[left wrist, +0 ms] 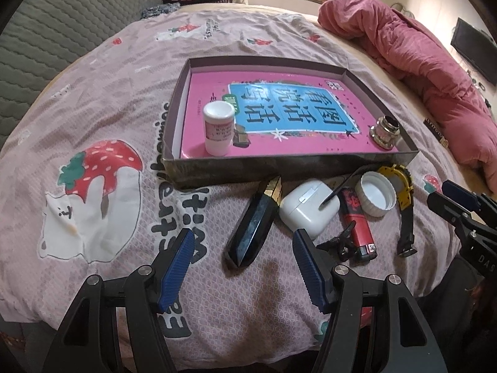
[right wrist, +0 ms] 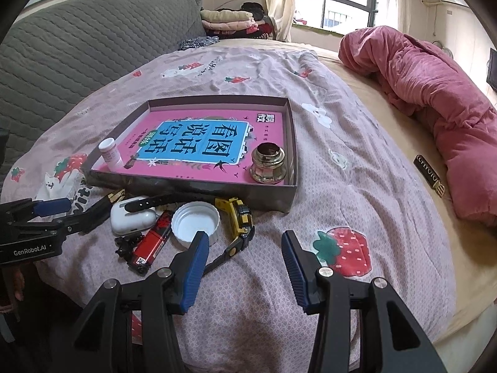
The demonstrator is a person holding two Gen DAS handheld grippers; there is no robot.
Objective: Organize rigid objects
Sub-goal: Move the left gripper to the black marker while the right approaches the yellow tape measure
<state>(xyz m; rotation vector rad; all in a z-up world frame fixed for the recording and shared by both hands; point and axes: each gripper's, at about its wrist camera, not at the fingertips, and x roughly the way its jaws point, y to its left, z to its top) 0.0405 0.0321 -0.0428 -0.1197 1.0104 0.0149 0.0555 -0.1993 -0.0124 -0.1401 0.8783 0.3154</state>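
Observation:
A shallow box (left wrist: 186,71) (right wrist: 293,143) with a pink book inside lies on the bed. In it stand a white pill bottle (left wrist: 218,127) (right wrist: 111,153) and a brass-based glass jar (left wrist: 385,130) (right wrist: 267,162). In front of the box lie a black faceted case (left wrist: 253,228), a white earbud case (left wrist: 306,208) (right wrist: 132,217), a red lighter (left wrist: 357,225) (right wrist: 153,237), a white lid (left wrist: 376,192) (right wrist: 195,222), a yellow watch (left wrist: 402,192) (right wrist: 239,217) and a black clip (left wrist: 340,242) (right wrist: 127,245). My left gripper (left wrist: 243,245) is open, just before the black case. My right gripper (right wrist: 245,247) is open, over the watch strap.
The bed has a pink strawberry-print sheet (left wrist: 102,168) (right wrist: 348,248). A rolled pink quilt (left wrist: 419,52) (right wrist: 435,93) lies along the right. A grey headboard (left wrist: 62,31) (right wrist: 77,46) and folded clothes (right wrist: 230,20) are at the back left.

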